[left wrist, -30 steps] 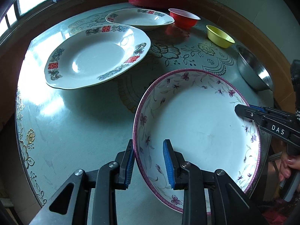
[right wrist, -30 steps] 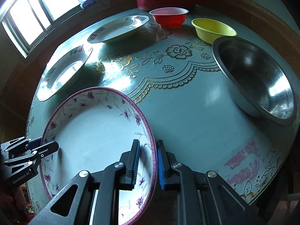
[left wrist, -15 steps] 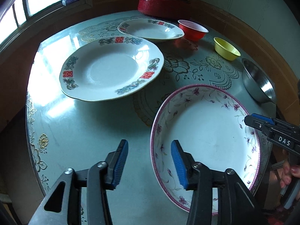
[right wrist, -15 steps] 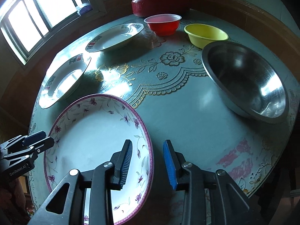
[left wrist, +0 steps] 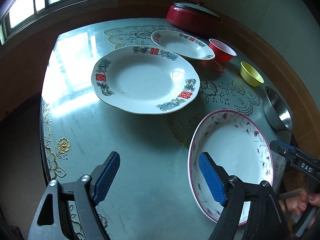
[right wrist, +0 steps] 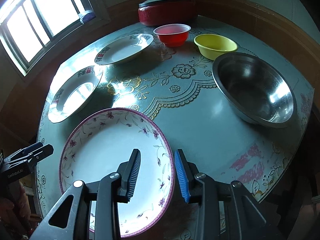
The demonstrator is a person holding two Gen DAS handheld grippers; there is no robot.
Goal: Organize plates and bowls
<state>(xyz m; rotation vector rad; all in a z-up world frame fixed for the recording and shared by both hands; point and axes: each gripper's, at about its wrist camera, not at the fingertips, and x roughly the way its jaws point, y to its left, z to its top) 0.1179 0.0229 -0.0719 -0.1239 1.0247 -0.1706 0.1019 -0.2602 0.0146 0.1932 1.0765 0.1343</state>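
Both my grippers spread wide at the purple-rimmed plate.

My left gripper (left wrist: 160, 177) is spread, pinching nothing, its right finger over the purple-rimmed plate (left wrist: 232, 156), which lies flat at the near edge of the table (left wrist: 140, 160). My right gripper (right wrist: 157, 173) gapes either side of that plate's right rim. Two red-marked plates (left wrist: 144, 80) sit farther left; the steel bowl (right wrist: 254, 88), yellow bowl (right wrist: 215, 45) and red bowl (right wrist: 173, 34) sit far right.

Floral plate (right wrist: 104, 152) near rim hidden behind right gripper (right wrist: 157, 174).
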